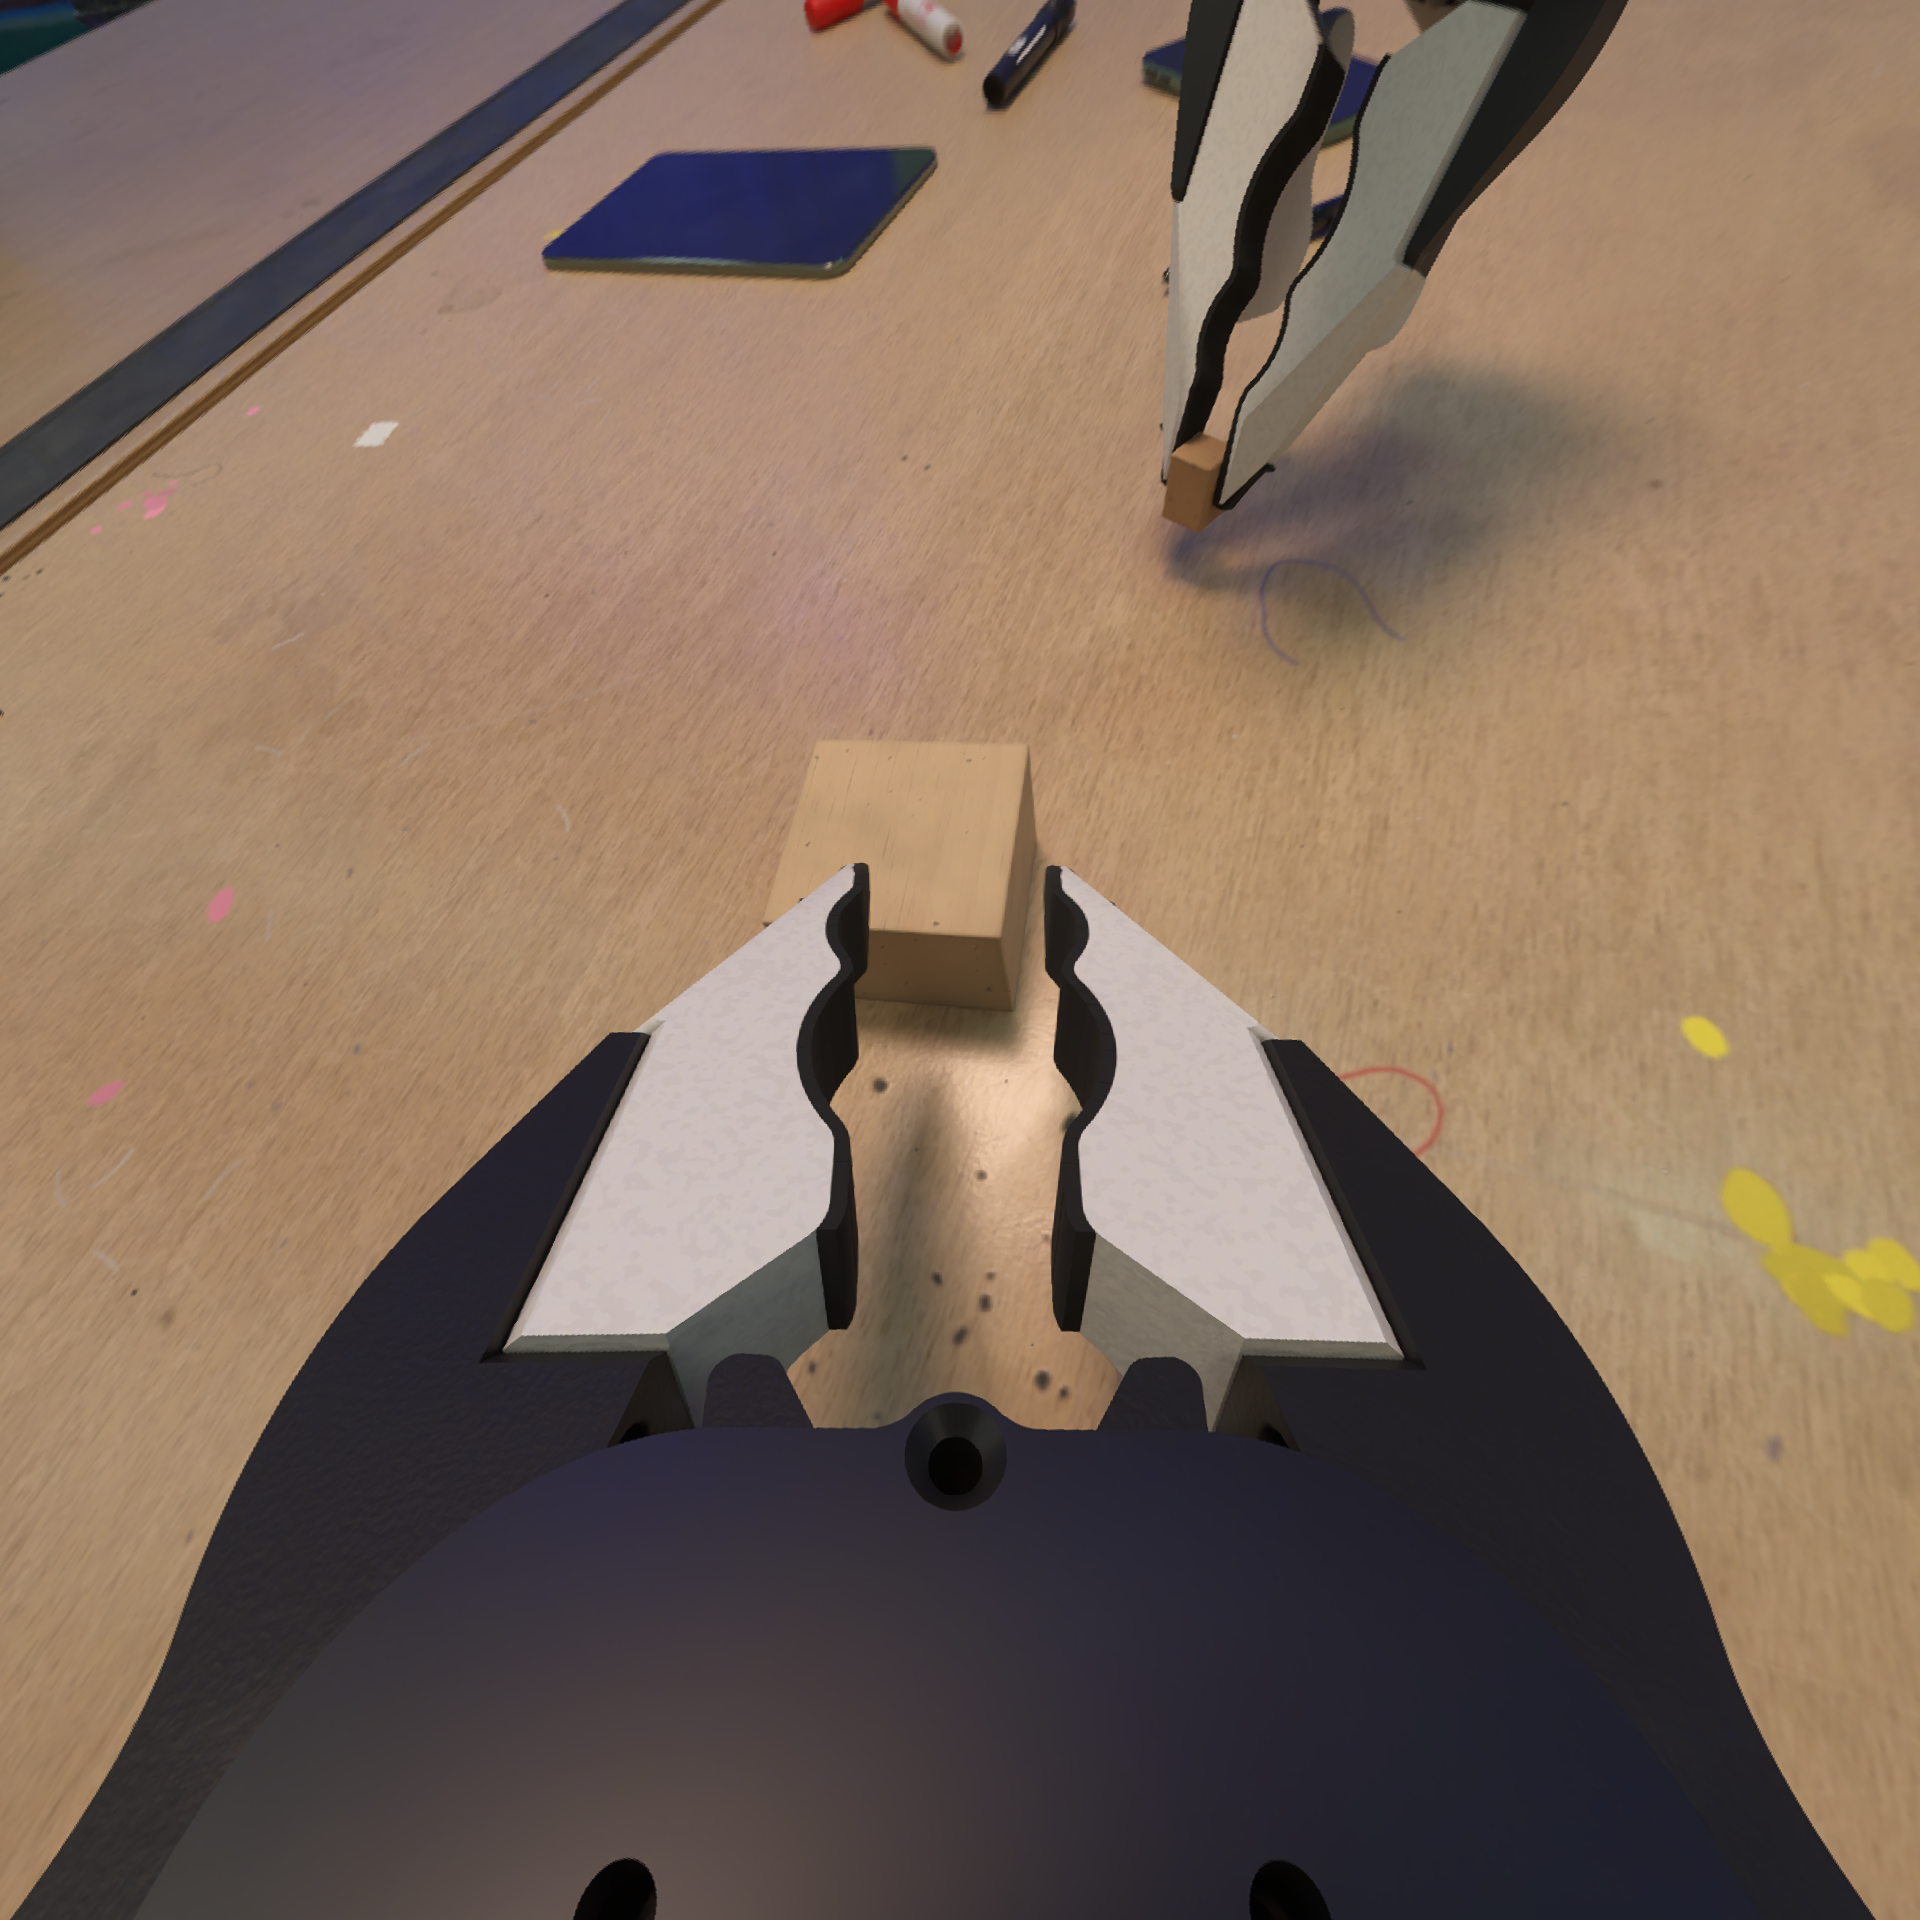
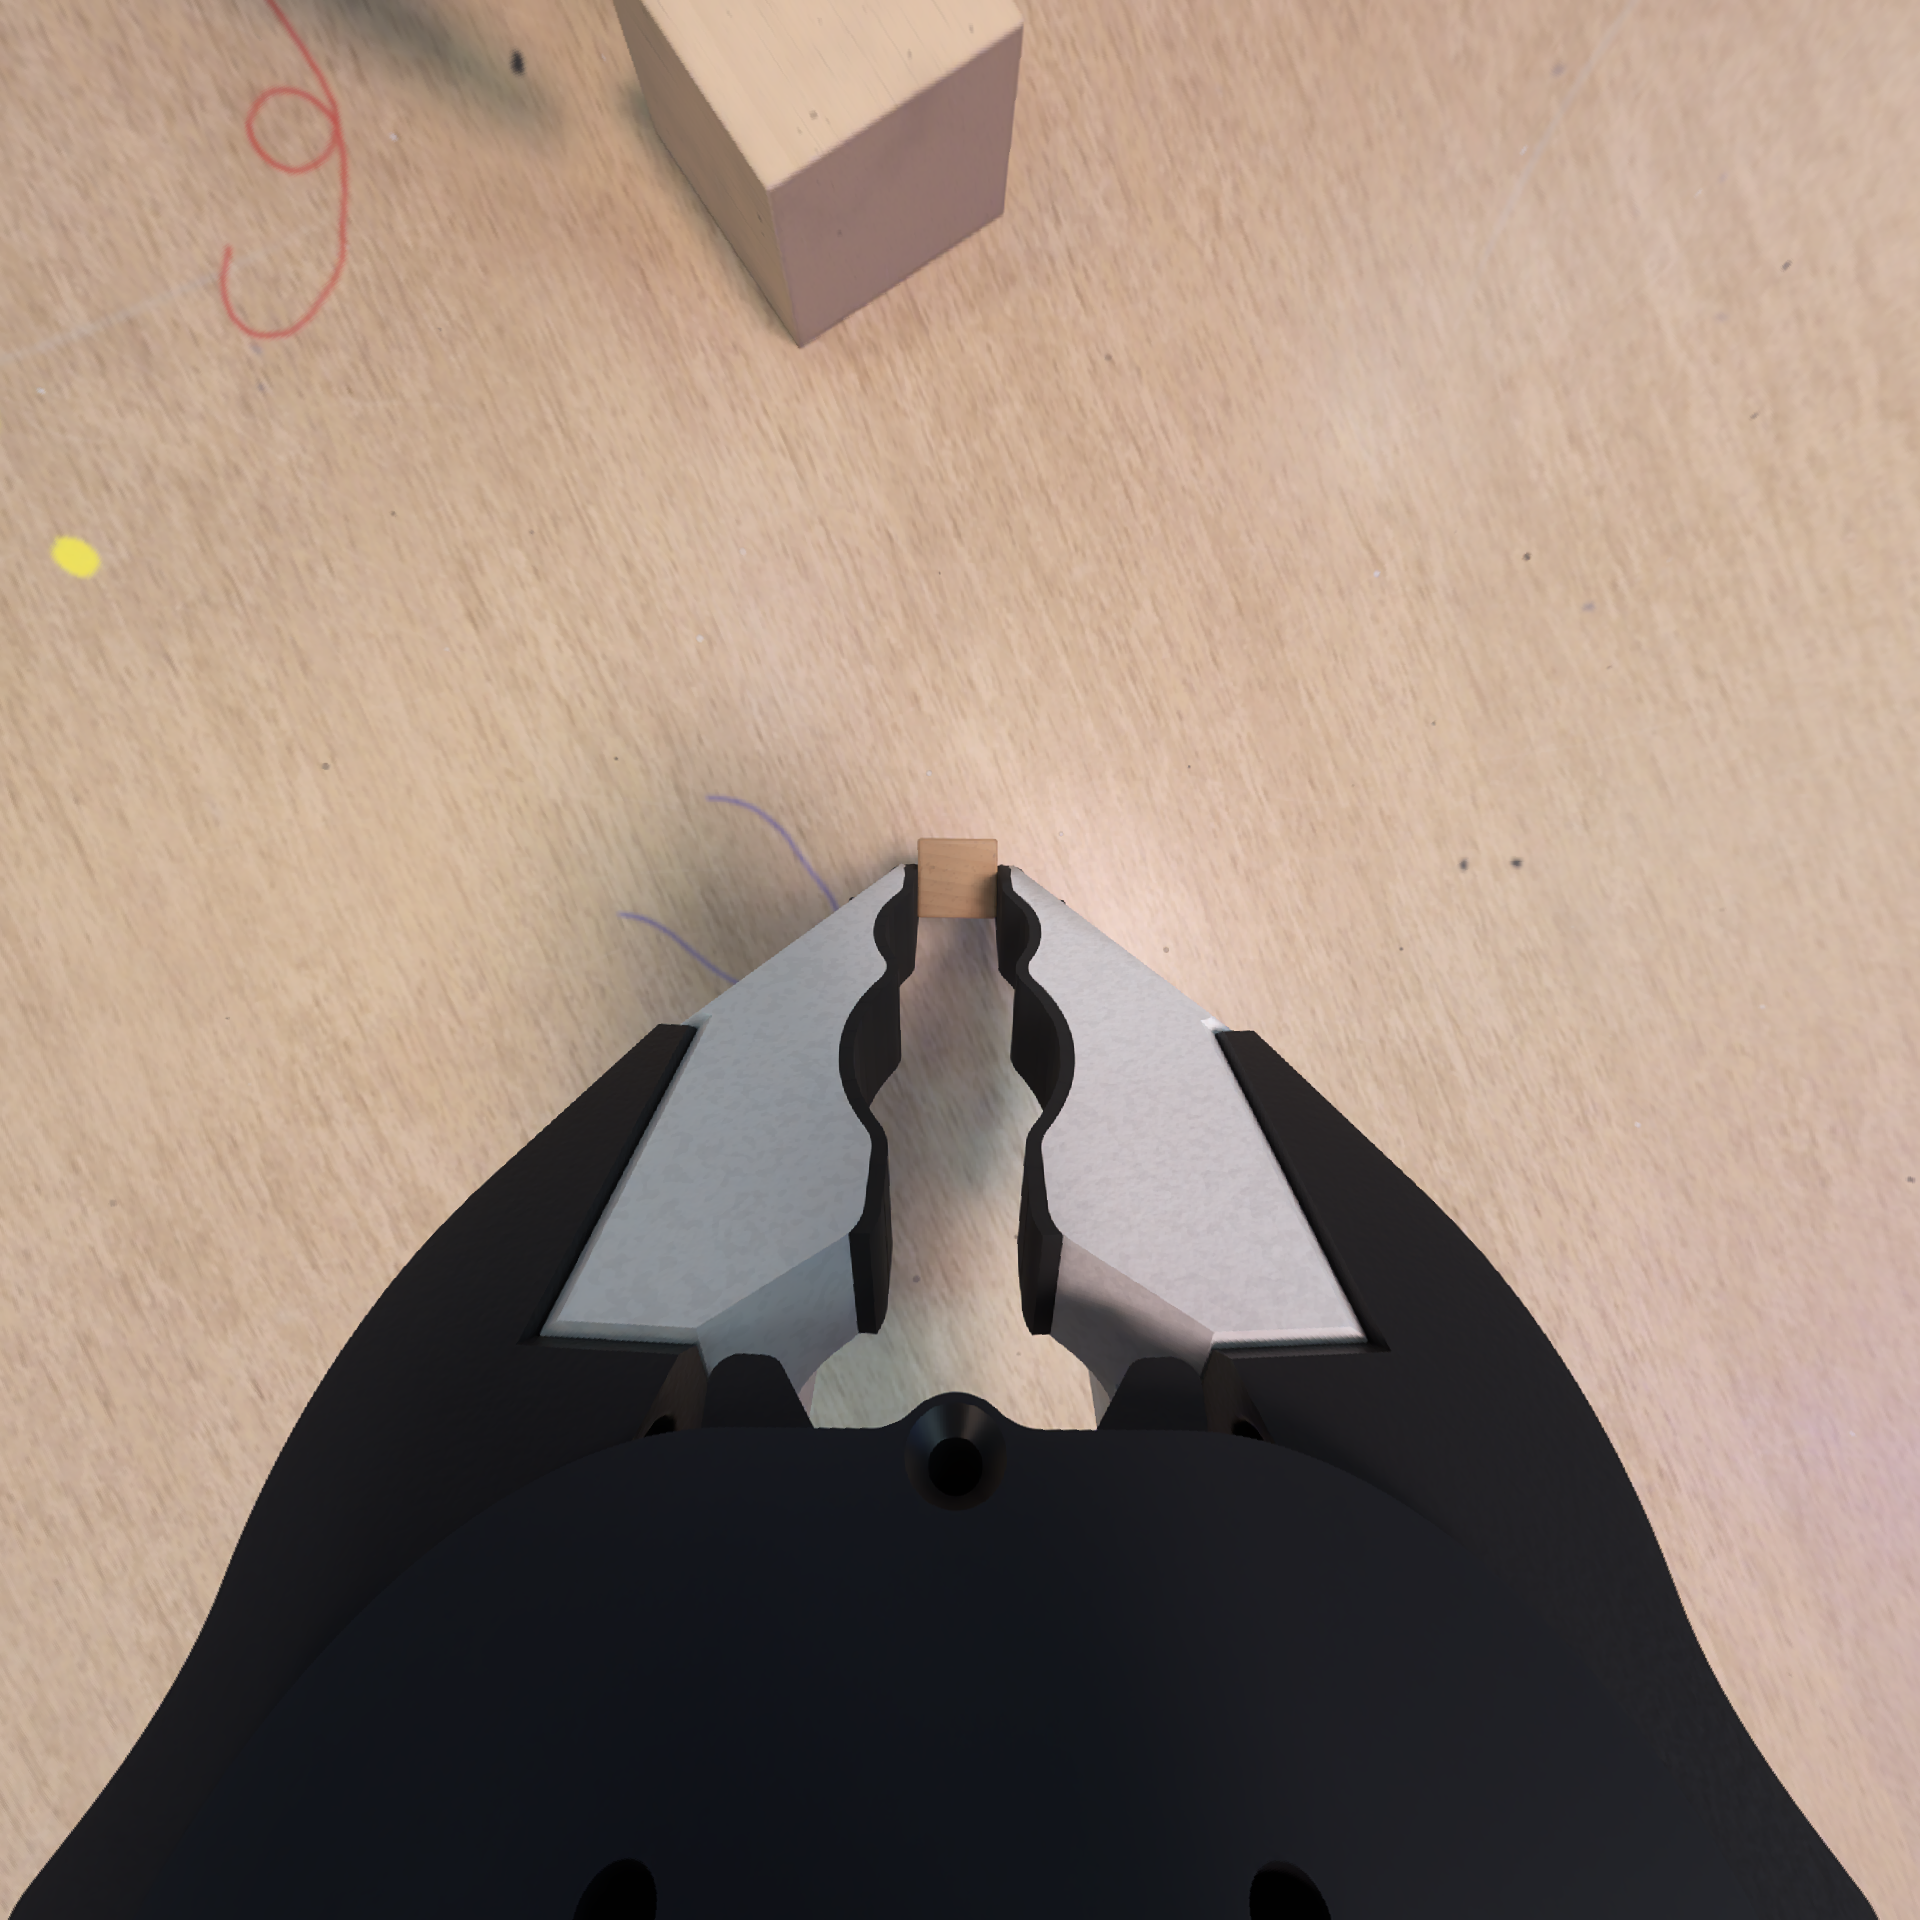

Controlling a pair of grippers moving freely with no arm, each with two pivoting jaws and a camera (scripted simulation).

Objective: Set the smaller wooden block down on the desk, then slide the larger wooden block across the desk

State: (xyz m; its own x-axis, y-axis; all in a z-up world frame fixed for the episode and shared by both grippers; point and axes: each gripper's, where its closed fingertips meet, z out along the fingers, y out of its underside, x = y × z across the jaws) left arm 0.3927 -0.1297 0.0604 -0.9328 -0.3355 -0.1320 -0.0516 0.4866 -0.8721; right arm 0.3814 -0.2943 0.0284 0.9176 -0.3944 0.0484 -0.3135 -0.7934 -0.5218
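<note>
The larger wooden block (image 1: 920,821) stands on the wooden desk (image 1: 468,675). My left gripper (image 1: 956,896) is open and empty, its fingertips (image 1: 821,920) over the block's near edge; I cannot tell whether they touch it. The block also shows at the top of the right wrist view (image 2: 831,135). My right gripper (image 2: 957,896) is shut on the smaller wooden block (image 2: 957,875) at its fingertips. In the left wrist view the right gripper (image 1: 1205,468) points steeply down at the far right, holding the smaller block (image 1: 1193,486) just over the desk above its shadow.
A flat dark blue pad (image 1: 743,208) lies far left of the right gripper. A red and white marker (image 1: 914,19), a black marker (image 1: 1029,52) and another blue pad (image 1: 1169,62) lie at the far edge. A dark strip (image 1: 312,239) runs along the left. Yellow paint spots (image 1: 1818,1268) mark the desk.
</note>
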